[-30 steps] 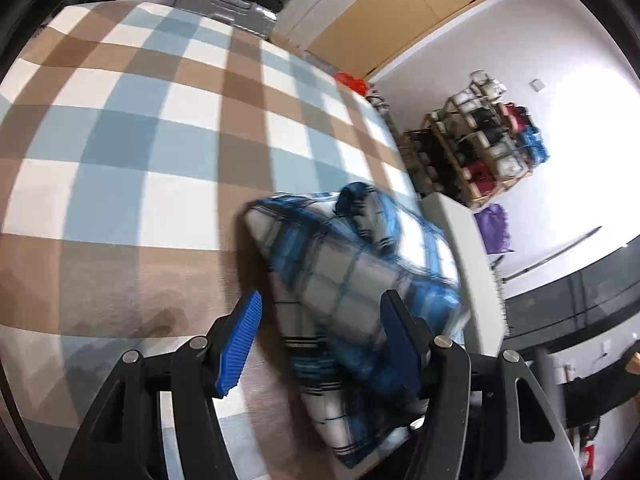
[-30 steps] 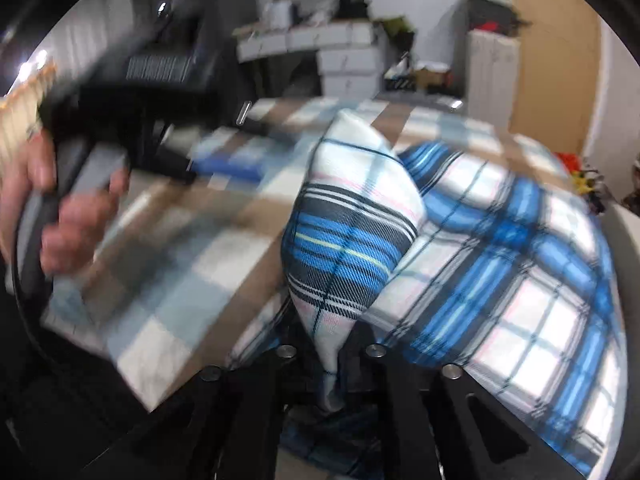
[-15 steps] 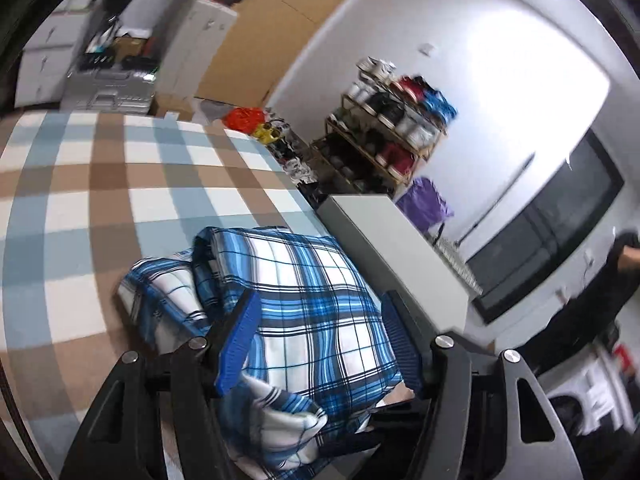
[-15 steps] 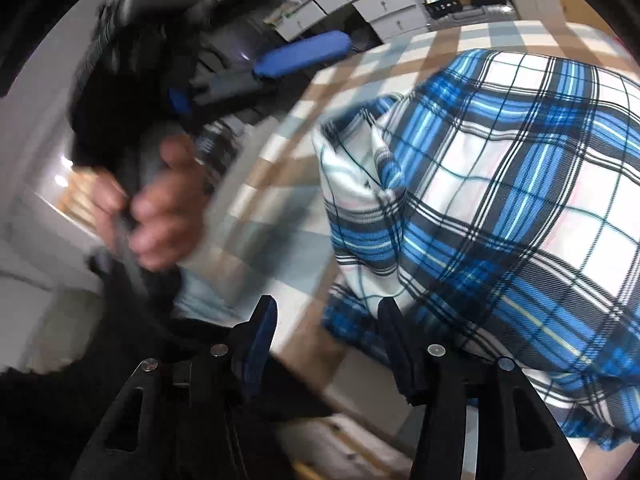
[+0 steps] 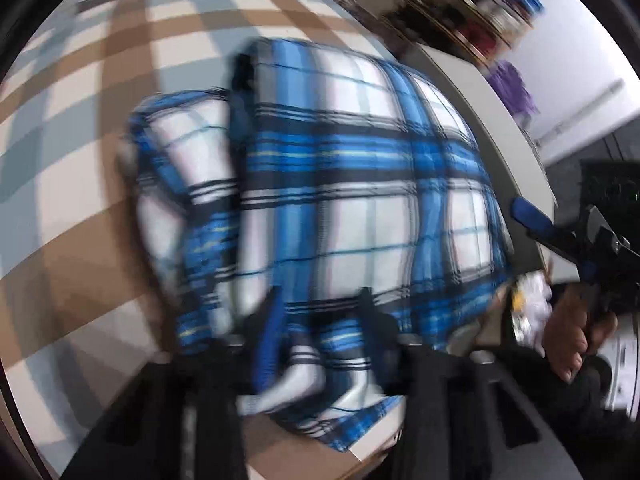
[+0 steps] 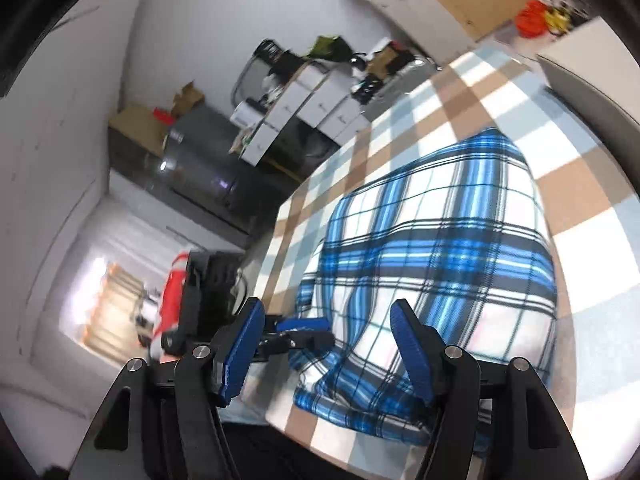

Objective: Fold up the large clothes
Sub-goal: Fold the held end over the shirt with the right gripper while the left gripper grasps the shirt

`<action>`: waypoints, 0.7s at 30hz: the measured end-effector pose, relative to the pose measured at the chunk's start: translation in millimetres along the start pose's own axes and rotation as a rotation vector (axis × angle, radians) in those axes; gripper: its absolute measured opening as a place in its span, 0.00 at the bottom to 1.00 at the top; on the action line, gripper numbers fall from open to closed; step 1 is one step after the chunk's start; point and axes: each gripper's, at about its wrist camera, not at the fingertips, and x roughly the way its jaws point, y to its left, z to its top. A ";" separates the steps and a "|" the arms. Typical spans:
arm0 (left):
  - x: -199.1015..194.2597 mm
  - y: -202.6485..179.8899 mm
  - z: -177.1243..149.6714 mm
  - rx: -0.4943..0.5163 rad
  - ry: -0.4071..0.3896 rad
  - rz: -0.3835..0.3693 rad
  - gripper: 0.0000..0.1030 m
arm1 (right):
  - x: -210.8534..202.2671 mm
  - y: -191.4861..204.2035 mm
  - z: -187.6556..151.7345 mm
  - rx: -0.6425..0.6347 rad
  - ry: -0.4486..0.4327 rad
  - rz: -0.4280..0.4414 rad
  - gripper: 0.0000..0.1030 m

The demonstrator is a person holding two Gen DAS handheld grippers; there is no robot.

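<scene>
the right gripper (image 6: 326, 344) hangs wide open above the near edge of the folded blue plaid garment (image 6: 436, 240), its blue pads (image 6: 404, 320) clear of the cloth and holding nothing. the garment lies as a bundle on the checked brown, blue and white blanket (image 6: 560, 184).

the left gripper (image 5: 316, 320) sits low at the bundle's near edge (image 5: 360, 184), cloth bunched between its blue pads (image 5: 268, 340). motion blur smears this view, so i cannot tell whether it grips the cloth. at the right edge the other gripper's blue tip (image 5: 530, 216) and the hand (image 5: 576, 332) holding it show, partly cut off.
</scene>
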 end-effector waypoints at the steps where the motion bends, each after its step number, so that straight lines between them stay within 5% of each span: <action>1: -9.4 3.6 -0.9 -0.026 -0.048 0.006 0.26 | -0.4 2.0 4.3 0.003 -0.008 -0.006 0.68; 2: -16.7 4.6 -2.1 -0.037 -0.081 0.024 0.27 | 2.3 7.0 8.2 -0.009 -0.010 -0.028 0.75; 4: -24.9 3.4 -6.7 -0.034 -0.138 0.092 0.52 | 0.8 17.1 22.1 -0.041 -0.008 -0.089 0.78; 6: -22.2 -3.7 -12.9 0.017 -0.161 0.113 0.58 | 12.5 34.7 36.5 -0.093 0.021 -0.147 0.78; 11: 9.3 -13.0 -25.9 0.111 -0.078 0.158 0.57 | 91.4 67.4 70.2 -0.220 0.222 -0.316 0.80; 14: 9.4 -4.9 -33.3 0.077 -0.093 0.108 0.54 | 149.3 67.0 81.5 -0.203 0.353 -0.442 0.78; 16: 6.7 -0.8 -32.8 0.053 -0.097 0.085 0.28 | 185.5 64.8 84.6 -0.195 0.429 -0.501 0.73; 17: 2.9 0.6 -34.3 0.053 -0.109 0.064 0.22 | 199.8 67.0 85.0 -0.216 0.445 -0.549 0.61; 18: 0.4 0.5 -35.9 0.059 -0.115 0.048 0.07 | 203.7 66.9 76.8 -0.239 0.451 -0.603 0.37; 20: -8.5 -6.4 -41.6 0.093 -0.150 0.032 0.04 | 217.3 67.9 74.7 -0.293 0.458 -0.727 0.02; 21: -12.4 -10.6 -42.7 0.116 -0.166 0.030 0.03 | 219.9 70.9 73.0 -0.312 0.462 -0.747 0.02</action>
